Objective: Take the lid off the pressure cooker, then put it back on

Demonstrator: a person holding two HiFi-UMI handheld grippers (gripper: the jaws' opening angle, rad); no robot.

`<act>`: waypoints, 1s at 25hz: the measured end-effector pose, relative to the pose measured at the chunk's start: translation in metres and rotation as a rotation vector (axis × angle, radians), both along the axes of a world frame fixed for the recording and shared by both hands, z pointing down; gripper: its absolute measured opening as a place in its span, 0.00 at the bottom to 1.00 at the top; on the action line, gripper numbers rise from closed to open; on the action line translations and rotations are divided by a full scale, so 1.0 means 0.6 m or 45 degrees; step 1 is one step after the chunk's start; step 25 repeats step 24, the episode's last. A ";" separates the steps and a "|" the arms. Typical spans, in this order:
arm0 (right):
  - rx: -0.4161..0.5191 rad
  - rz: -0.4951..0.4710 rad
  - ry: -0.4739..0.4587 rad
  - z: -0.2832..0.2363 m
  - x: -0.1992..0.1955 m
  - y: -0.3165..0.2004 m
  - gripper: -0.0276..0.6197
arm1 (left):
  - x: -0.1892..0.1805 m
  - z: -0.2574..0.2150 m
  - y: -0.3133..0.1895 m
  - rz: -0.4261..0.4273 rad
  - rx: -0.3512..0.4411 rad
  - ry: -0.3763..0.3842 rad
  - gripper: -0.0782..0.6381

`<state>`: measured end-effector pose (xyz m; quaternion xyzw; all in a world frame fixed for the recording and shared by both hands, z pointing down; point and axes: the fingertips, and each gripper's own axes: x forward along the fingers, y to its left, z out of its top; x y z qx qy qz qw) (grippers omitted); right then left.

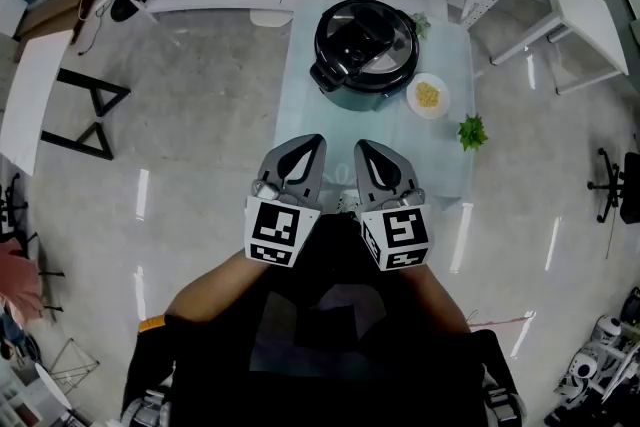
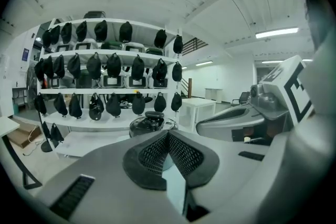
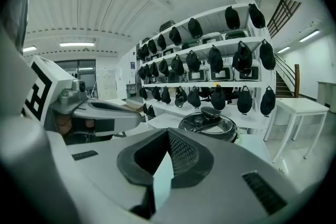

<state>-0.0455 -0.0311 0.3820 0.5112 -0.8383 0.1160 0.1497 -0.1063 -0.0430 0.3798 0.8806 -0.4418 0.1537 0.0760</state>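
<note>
1. Pale, glossy floor all round; a light glass-topped table stands in the middle of the room.
2. Left gripper: jaws pressed together at the tips, nothing between the pads.
3. Right gripper: jaws likewise closed tip to tip, nothing pinched.
4. Both grippers are side by side over the near edge of the table and point at its far end. The right one shows beside the left in the left gripper view.
5. Pressure cooker sits at the far end of the table, well apart from both grippers. Its lid is on, black handle on top.
6. Right of the cooker: a small white plate with something yellow on it, then a green sprig near the table edge.
7. Behind the table: curved white shelves hung with rows of black bags.
</note>
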 end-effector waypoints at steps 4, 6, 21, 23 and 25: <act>-0.007 0.025 0.014 0.001 -0.014 0.021 0.07 | -0.008 0.000 0.022 0.046 0.007 0.000 0.12; -0.003 0.037 0.014 -0.001 -0.020 0.027 0.07 | -0.012 0.001 0.030 0.064 0.011 -0.002 0.12; 0.027 0.042 0.034 -0.017 -0.036 0.041 0.07 | -0.027 -0.013 0.043 0.064 0.047 0.005 0.12; 0.027 0.041 0.035 -0.017 -0.034 0.042 0.07 | -0.026 -0.014 0.045 0.061 0.048 0.008 0.12; 0.027 0.040 0.035 -0.016 -0.034 0.043 0.07 | -0.025 -0.014 0.045 0.059 0.048 0.009 0.12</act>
